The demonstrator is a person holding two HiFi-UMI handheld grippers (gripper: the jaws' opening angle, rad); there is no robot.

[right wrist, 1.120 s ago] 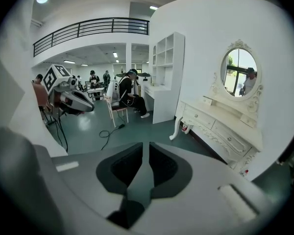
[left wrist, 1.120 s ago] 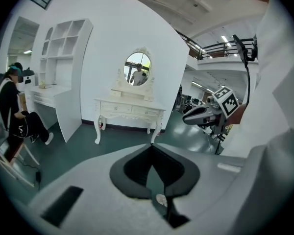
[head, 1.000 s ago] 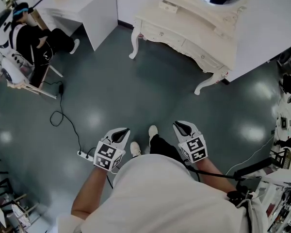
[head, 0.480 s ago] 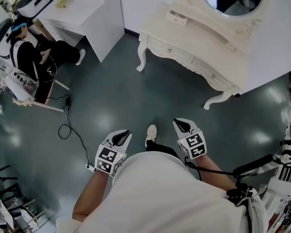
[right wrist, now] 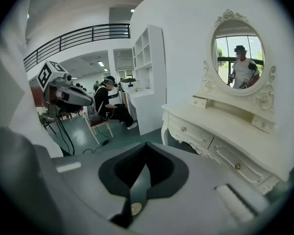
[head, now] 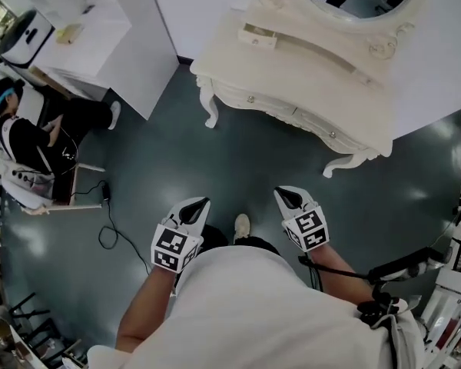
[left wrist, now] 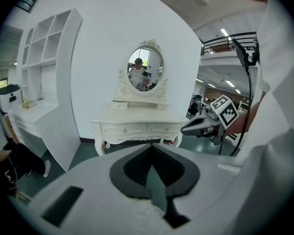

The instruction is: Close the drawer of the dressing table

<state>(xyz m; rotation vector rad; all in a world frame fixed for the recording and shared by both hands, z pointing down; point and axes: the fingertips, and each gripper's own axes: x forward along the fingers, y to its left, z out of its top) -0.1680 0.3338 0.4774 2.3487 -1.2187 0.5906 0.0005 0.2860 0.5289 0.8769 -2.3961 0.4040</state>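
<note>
The cream dressing table (head: pixel 292 91) with its oval mirror stands against the white wall ahead of me. On its upper shelf, a small drawer (head: pixel 259 37) at the left end sticks out from the shelf front; it also shows as the small drawer (right wrist: pixel 198 102) and the small drawer (left wrist: pixel 119 105). The wide front drawers (left wrist: pixel 137 129) look flush. My left gripper (head: pixel 201 204) and right gripper (head: pixel 284 195) are held side by side over the floor, well short of the table. Both are shut and hold nothing.
A white desk and shelf unit (head: pixel 100 37) stands to the table's left. A seated person (head: pixel 27 137) is beside it, on a chair. A cable (head: pixel 111 229) lies on the dark floor at left. Equipment and cables (head: pixel 446 275) crowd the right edge.
The dressing table has come nearer and sits lower and larger in the head view as I walked toward it. Both grippers kept their place in front of me.
</note>
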